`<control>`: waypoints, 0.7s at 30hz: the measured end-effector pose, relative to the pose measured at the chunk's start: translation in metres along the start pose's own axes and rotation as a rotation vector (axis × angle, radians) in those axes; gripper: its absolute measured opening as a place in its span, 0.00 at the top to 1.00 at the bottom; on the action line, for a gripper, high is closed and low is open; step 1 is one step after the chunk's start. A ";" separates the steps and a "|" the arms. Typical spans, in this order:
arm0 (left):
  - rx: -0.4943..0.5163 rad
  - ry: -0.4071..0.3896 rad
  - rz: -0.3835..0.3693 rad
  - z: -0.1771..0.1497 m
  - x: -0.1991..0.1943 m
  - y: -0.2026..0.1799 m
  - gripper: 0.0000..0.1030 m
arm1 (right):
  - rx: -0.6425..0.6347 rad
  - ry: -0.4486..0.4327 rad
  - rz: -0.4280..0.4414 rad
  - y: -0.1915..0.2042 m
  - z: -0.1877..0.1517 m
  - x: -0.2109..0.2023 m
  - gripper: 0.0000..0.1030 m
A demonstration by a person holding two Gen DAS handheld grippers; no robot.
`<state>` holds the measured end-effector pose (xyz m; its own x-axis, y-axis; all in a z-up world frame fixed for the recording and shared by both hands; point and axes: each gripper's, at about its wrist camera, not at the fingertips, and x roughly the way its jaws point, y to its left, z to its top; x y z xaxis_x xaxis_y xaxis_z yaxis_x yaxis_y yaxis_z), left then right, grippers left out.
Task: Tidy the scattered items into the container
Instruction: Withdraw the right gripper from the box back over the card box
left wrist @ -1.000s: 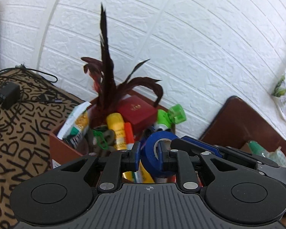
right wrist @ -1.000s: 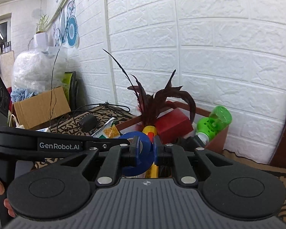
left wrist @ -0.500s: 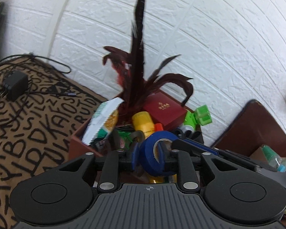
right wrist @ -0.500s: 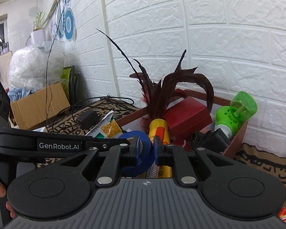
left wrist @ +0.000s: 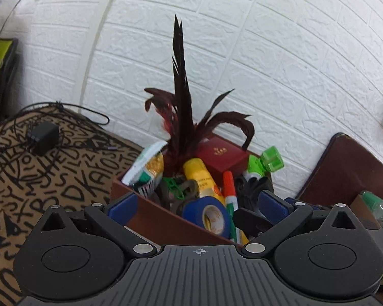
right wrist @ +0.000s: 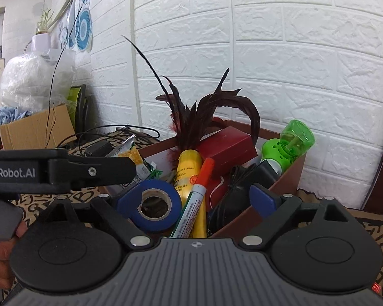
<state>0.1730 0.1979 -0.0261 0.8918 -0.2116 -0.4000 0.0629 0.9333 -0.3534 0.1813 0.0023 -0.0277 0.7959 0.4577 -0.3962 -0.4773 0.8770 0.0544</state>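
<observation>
A brown box (left wrist: 163, 223) (right wrist: 289, 176) stands against the white brick wall, full of items: dark feathers (left wrist: 183, 117), a yellow tube (left wrist: 199, 176), a red case (left wrist: 219, 153), a green plastic bottle (right wrist: 289, 141), an orange-capped marker (right wrist: 195, 199). A blue tape roll (left wrist: 209, 214) (right wrist: 153, 204) lies in the box's near corner. My left gripper (left wrist: 198, 205) is open over the box, fingers either side of the roll. My right gripper (right wrist: 195, 200) is open too, its left pad (right wrist: 126, 201) touching the roll.
A patterned brown cloth (left wrist: 38, 178) covers the table. A black charger with cables (left wrist: 42, 135) lies at the left. A dark board (left wrist: 344, 168) leans on the wall at the right. A cardboard box (right wrist: 35, 127) and a plastic bag (right wrist: 33, 79) stand far left.
Both grippers were shut on the blue tape roll above the box. Both have opened, and the roll now lies in the box.
</observation>
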 end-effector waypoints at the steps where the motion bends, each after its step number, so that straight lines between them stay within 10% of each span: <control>1: -0.001 0.003 0.000 -0.002 -0.002 -0.001 0.00 | 0.000 -0.001 -0.001 0.000 0.000 -0.002 0.07; 21: 0.027 0.022 -0.084 -0.017 -0.044 -0.055 0.00 | 0.028 -0.055 -0.035 -0.008 -0.008 -0.074 0.01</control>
<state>0.1233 0.1507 -0.0031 0.8730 -0.2953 -0.3882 0.1495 0.9196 -0.3633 0.1232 -0.0395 -0.0062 0.8315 0.4333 -0.3476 -0.4387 0.8961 0.0676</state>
